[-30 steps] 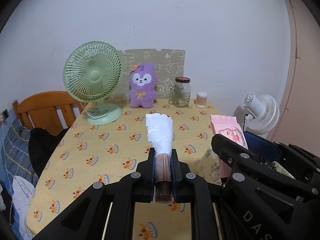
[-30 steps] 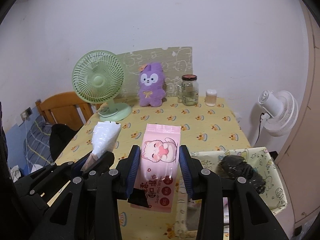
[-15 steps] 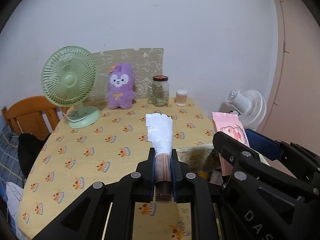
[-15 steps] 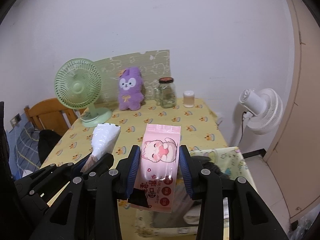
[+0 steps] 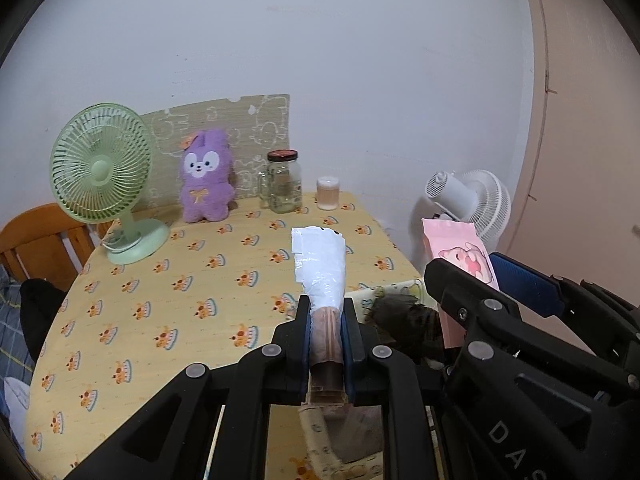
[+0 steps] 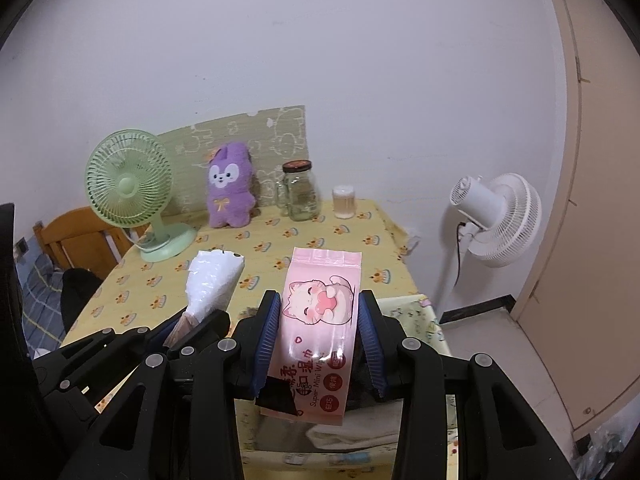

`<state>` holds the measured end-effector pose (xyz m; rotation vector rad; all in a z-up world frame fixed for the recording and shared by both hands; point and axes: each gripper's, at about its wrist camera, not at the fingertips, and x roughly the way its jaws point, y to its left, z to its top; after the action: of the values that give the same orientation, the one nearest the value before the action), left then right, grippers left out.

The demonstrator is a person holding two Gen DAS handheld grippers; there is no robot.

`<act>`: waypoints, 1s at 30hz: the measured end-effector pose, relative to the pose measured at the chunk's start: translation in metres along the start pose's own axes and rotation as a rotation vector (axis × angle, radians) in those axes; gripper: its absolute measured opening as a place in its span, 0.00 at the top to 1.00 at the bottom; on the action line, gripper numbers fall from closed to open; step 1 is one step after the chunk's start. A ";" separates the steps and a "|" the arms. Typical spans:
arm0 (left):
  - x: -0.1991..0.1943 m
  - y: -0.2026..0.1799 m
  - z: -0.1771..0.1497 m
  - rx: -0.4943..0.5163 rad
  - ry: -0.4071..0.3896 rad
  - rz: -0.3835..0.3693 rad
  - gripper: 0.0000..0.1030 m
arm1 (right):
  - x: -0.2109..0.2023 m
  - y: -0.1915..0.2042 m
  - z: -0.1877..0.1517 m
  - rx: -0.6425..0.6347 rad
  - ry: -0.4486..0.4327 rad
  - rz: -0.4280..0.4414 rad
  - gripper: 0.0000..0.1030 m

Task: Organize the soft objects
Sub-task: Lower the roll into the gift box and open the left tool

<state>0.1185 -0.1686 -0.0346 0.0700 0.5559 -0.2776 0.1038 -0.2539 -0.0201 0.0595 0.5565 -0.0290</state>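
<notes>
Left hand-held gripper (image 5: 326,340): I held white packet (image 5: 320,264) clamped by its brown end | right hand-held gripper (image 6: 318,344): gripped pink wipes pack (image 6: 320,312) mid-body | both above fabric bin (image 6: 416,312), right of table (image 5: 160,300) | light, squashy, slippery film.

We hold a brown roll in white crinkled wrap (image 5: 320,276) clamped between our left tongs (image 5: 325,338), jutting forward. Our right tongs (image 6: 320,344) pinch a pink cat-printed wipes pack (image 6: 316,320), upright, over a patterned fabric bin (image 6: 424,320).
</notes>
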 end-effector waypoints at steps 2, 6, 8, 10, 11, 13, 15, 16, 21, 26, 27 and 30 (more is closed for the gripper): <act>0.004 -0.005 -0.001 0.002 0.010 -0.008 0.90 | 0.001 -0.006 -0.002 0.004 0.003 -0.004 0.58; 0.013 -0.016 -0.005 0.008 0.029 -0.026 0.90 | 0.005 -0.018 -0.006 0.013 0.014 -0.019 0.58; 0.016 -0.020 -0.006 0.011 0.034 -0.035 0.90 | 0.007 -0.023 -0.008 0.017 0.020 -0.025 0.58; 0.021 -0.024 -0.008 0.013 0.045 -0.047 0.90 | 0.009 -0.028 -0.010 0.021 0.026 -0.034 0.58; 0.023 -0.025 -0.009 0.014 0.050 -0.054 0.89 | 0.010 -0.030 -0.011 0.024 0.026 -0.038 0.58; 0.028 -0.029 -0.011 0.019 0.061 -0.060 0.89 | 0.013 -0.035 -0.014 0.032 0.033 -0.050 0.58; 0.031 -0.032 -0.013 0.025 0.068 -0.064 0.89 | 0.016 -0.039 -0.017 0.041 0.044 -0.055 0.58; 0.034 -0.034 -0.015 0.029 0.074 -0.066 0.87 | 0.018 -0.041 -0.019 0.045 0.049 -0.059 0.58; 0.043 -0.039 -0.020 0.071 0.092 -0.084 0.60 | 0.028 -0.045 -0.026 0.053 0.080 -0.070 0.58; 0.046 -0.039 -0.023 0.094 0.090 -0.018 0.16 | 0.039 -0.046 -0.032 0.059 0.107 -0.062 0.58; 0.047 -0.038 -0.024 0.091 0.091 -0.013 0.16 | 0.041 -0.046 -0.033 0.061 0.111 -0.058 0.58; 0.050 -0.035 -0.025 0.094 0.110 -0.007 0.15 | 0.046 -0.045 -0.035 0.071 0.122 -0.048 0.58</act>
<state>0.1372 -0.2108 -0.0822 0.1755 0.6520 -0.3081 0.1225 -0.2967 -0.0764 0.1176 0.6792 -0.0921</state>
